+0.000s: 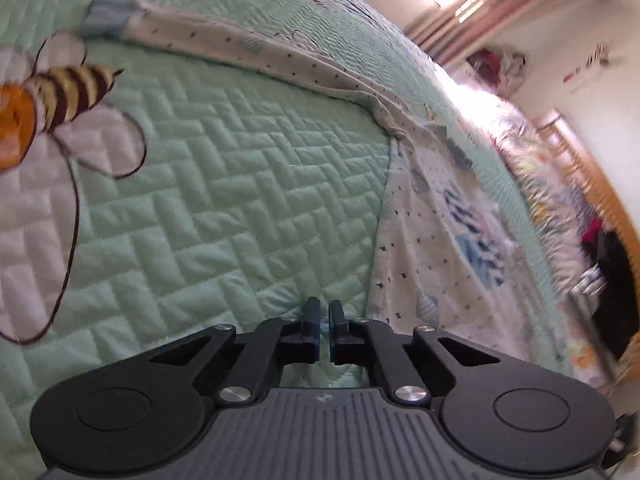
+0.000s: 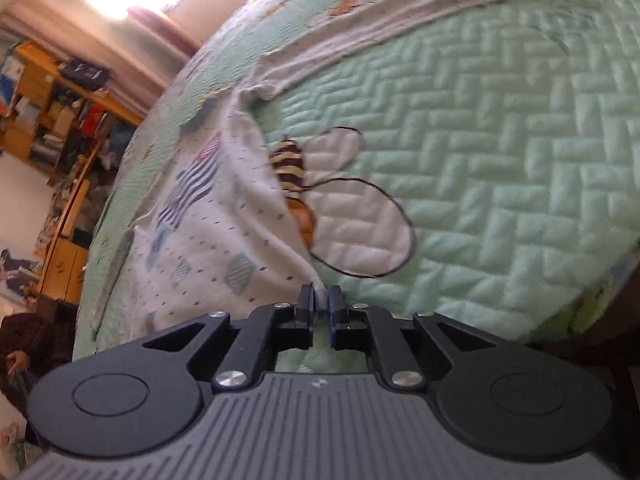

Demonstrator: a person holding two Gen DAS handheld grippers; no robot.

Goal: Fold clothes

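Pyjama top (image 1: 440, 216), white with small dark stars and blue patches, lies spread on the mint quilted bedspread (image 1: 240, 184), one long sleeve (image 1: 224, 46) stretched away to its blue cuff (image 1: 106, 20). My right claw (image 2: 320, 296) is clenched on a pinch of the top's edge, white cloth bunched between the blue pads. My left claw (image 1: 324, 308) is nearly closed over the quilt beside the top's hem; whether it grips anything I cannot tell. An embroidered bee (image 1: 60, 92) lies near.
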